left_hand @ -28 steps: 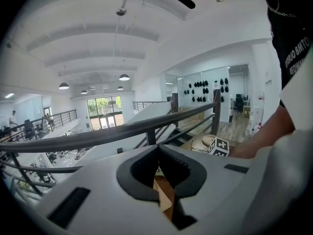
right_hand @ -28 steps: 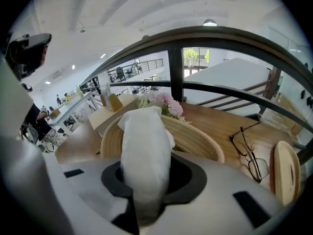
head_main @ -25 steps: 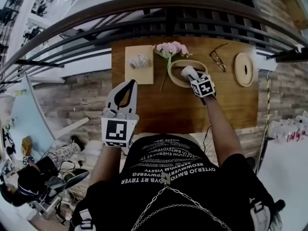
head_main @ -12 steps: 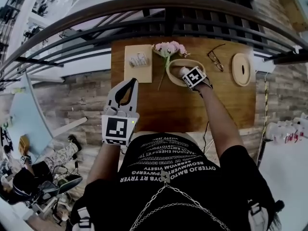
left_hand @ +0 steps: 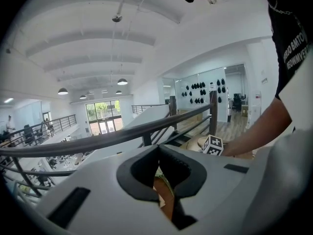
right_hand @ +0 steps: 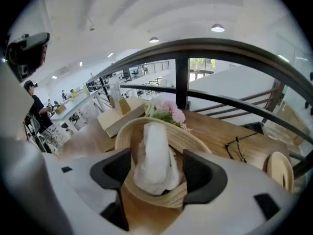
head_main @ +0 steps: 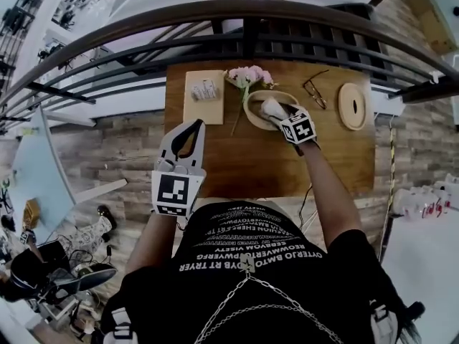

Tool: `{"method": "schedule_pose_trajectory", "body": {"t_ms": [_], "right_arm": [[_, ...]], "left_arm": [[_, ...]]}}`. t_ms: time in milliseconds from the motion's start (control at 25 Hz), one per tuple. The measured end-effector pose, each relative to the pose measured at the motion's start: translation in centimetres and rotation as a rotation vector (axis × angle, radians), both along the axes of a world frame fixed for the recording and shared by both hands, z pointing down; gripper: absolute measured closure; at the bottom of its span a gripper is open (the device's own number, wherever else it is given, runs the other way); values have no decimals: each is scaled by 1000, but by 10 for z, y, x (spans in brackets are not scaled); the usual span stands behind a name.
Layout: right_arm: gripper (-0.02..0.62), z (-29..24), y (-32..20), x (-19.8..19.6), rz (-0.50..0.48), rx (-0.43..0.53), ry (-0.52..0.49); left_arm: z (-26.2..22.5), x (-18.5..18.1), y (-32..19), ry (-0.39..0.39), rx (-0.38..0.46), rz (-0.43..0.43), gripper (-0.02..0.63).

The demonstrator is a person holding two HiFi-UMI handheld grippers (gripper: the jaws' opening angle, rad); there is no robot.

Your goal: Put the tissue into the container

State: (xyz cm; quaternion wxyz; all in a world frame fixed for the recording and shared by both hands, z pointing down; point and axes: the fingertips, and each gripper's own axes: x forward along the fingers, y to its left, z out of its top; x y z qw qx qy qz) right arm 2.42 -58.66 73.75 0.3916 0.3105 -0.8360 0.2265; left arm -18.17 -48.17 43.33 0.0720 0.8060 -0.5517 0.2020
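Observation:
A white tissue (right_hand: 154, 155) stands crumpled in the woven oval container (right_hand: 190, 138) on the wooden table (head_main: 251, 156). My right gripper (right_hand: 156, 168) is at the container's near rim, its jaws opening on either side of the tissue, with small gaps between pads and tissue. From the head view, the tissue (head_main: 271, 108) lies inside the container (head_main: 252, 110), just ahead of the right gripper (head_main: 280, 113). My left gripper (head_main: 193, 124) is held back over the table's near left edge, shut and empty, its pads (left_hand: 157, 153) meeting.
A flat light box (head_main: 204, 95) with a small object on top lies at the back left. Pink flowers (head_main: 247, 75) rest against the container's far side. Glasses (head_main: 314, 92) and a round wooden lid (head_main: 352, 106) lie to the right. A dark railing (head_main: 244, 20) runs behind the table.
The right gripper carried the tissue forward over the container, then drew back slightly. Its jaws have spread and the tissue now rests in the container. The left gripper stayed put.

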Motion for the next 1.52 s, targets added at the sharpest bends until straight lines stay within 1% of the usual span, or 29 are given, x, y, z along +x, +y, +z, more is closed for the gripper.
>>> {"method": "schedule_pose_trajectory", "body": {"t_ms": [240,280,320,440,480,520,840,1200,1520], "right_arm": [[281,-41,15,11,16,107,-47],[307,-51,18,14,20,125,-62],[354,-60,22,17,26,148,-74],[529,-87,33,21,35,230,-115],[565,-95,37,22,37,248,-130],[578,-101,42,25,39,260,-141],[581,-156,80,46,67,363,-169],[581,-208,121,71,86,443,-217],[581,-254,156,84,67,508,-237]], "left_arm": [[-12,24,18,4,34,23,581],[-15,27,21,4,39,24,581],[-17,29,24,5,43,24,581],[-22,31,35,4,54,8,581],[-23,31,38,4,58,0,581],[-24,33,41,4,64,-6,581],[-42,46,68,21,124,-26,581],[-54,59,107,45,155,-57,581],[-61,69,141,28,177,-82,581]]}}
